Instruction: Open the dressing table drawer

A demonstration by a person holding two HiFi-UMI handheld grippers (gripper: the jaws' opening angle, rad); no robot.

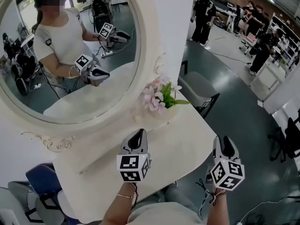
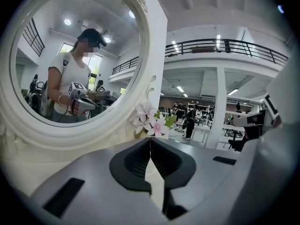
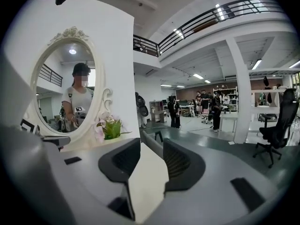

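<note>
- The left gripper (image 1: 138, 137) hovered above the front part of the dressing table (image 1: 178, 144), its jaws pressed together at the tips with nothing between them. It looked held at the ready rather than working.
- The right gripper (image 1: 226, 146) hung just off the dressing table's right front corner. Its jaws were parted by a modest gap and empty, probably so it could drop below the top.
- The drawer showed in no view. It was judged to sit under the dressing table's front edge, so the task had not begun.
- The dressing table's top was white and bare, except for pink flowers (image 1: 159, 96) at its back right, beside the oval mirror (image 1: 117, 78).
- Beyond the dressing table's right side stood a grey chair (image 1: 199, 90) on a dark floor. Further off, several people (image 1: 204, 13) stood among desks in an open hall.
</note>
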